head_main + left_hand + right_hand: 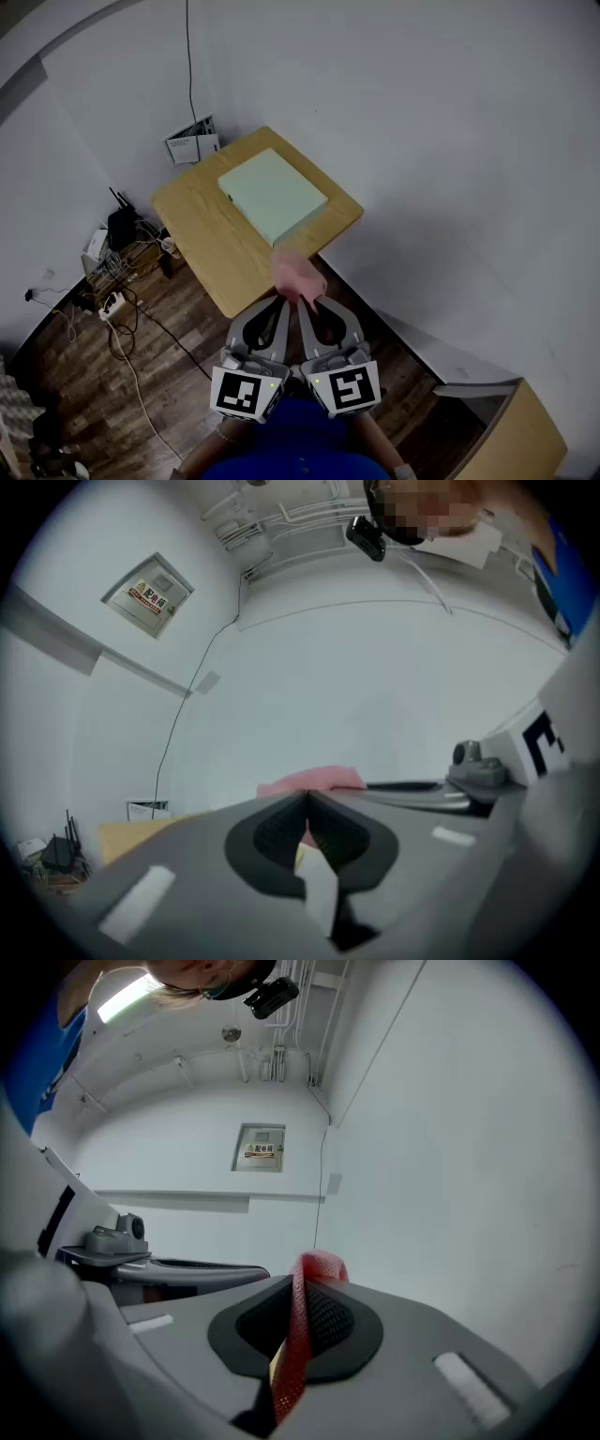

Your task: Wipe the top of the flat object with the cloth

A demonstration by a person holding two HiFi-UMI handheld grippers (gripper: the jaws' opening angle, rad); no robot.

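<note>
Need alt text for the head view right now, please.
The left gripper and right gripper, side by side at bottom centre, point toward a wooden table with a pink cloth bunched at their tips. A pale green flat object lies on the table; cables litter the floor at left.

Our left gripper (307, 797), jaws pressed together.
We see the pink cloth (319, 779) just beyond the gripper's tips, and the bench (127, 837) to its left.

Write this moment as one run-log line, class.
right claw: shut on pink cloth | left claw: shut | pink cloth: over table near edge | green flat object: on table, ahead of pink cloth
</note>
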